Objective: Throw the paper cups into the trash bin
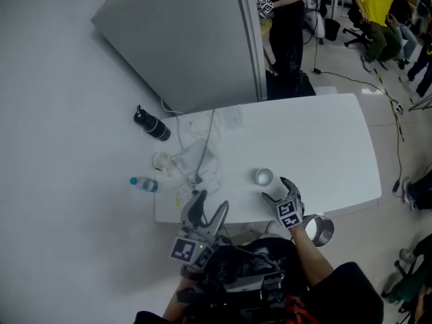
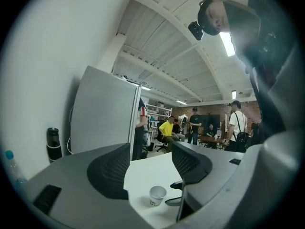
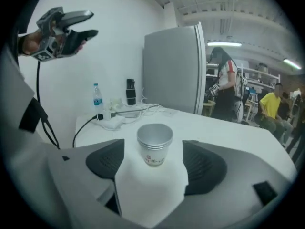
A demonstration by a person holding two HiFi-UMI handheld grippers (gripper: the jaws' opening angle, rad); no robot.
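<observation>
silver-grey and spread wide, the jaws of the right gripper [image 1: 278, 189] [image 3: 152, 163] sit low over the near edge of a white table [image 1: 324, 147]. its pads stand apart and press on nothing. a paper cup [image 1: 263, 177] [image 3: 154, 144] stands upright on the table just ahead of them, mouth up, with neither pad touching it.

to the left, the left gripper [image 1: 209, 204] [image 2: 150, 168] is held higher, above the table's near edge, and shows raised at the upper left of the right gripper view [image 3: 62, 25]. its jaws are likewise parted, with nothing between them. in the left gripper view, the same cup [image 2: 157, 195] shows further out on the tabletop.

a shiny metal trash bin [image 1: 320, 229] stands off the table by its near edge, just right of the person's right forearm.

further back on the left of the table lies a tangle of cables [image 1: 196, 157] [image 3: 128, 109]. a water bottle [image 1: 144, 184] [image 3: 97, 99] with a blue cap is at the table's left edge, and a black flask [image 1: 152, 124] [image 3: 131, 91] [image 2: 54, 144] is near the far left corner.

behind the table rises a grey partition [image 1: 189, 39] [image 3: 174, 68]. beyond it, a standing person in black trousers [image 1: 287, 19] and a seated person in a yellow top [image 1: 374, 12] occupy the far right of the room.
</observation>
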